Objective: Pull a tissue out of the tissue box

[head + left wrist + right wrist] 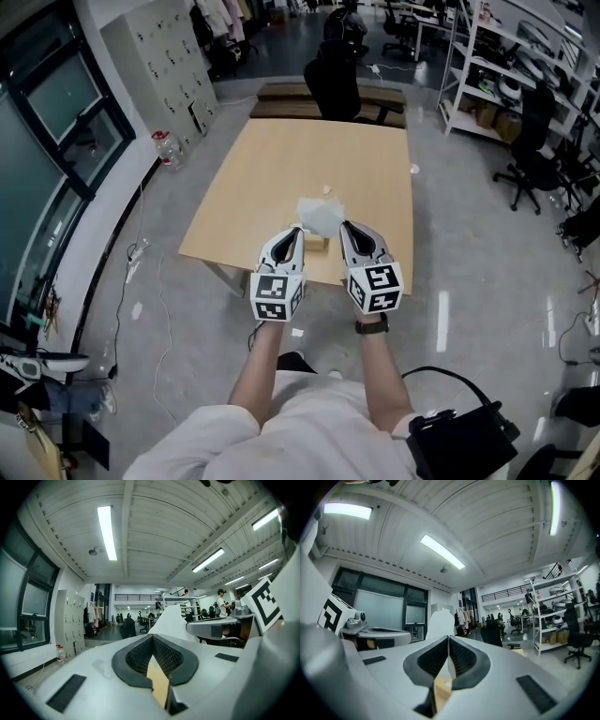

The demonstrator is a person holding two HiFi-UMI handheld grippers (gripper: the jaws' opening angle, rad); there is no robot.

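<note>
A white tissue (321,217) stands up out of a tan tissue box (317,244) near the front edge of the wooden table (281,169). My left gripper (298,232) is just left of the tissue and my right gripper (344,227) just right of it, both raised and pointing forward. Each is shut with nothing between its jaws. In the left gripper view, the tissue (172,619) rises beyond the left gripper (151,637). In the right gripper view, the tissue (440,623) shows past the right gripper (449,638). Most of the box is hidden behind the grippers.
A small white scrap (327,189) lies on the table beyond the box. A black office chair (333,80) stands at the table's far end. Shelving (506,66) and another chair (534,150) are at the right, lockers (169,66) at the left.
</note>
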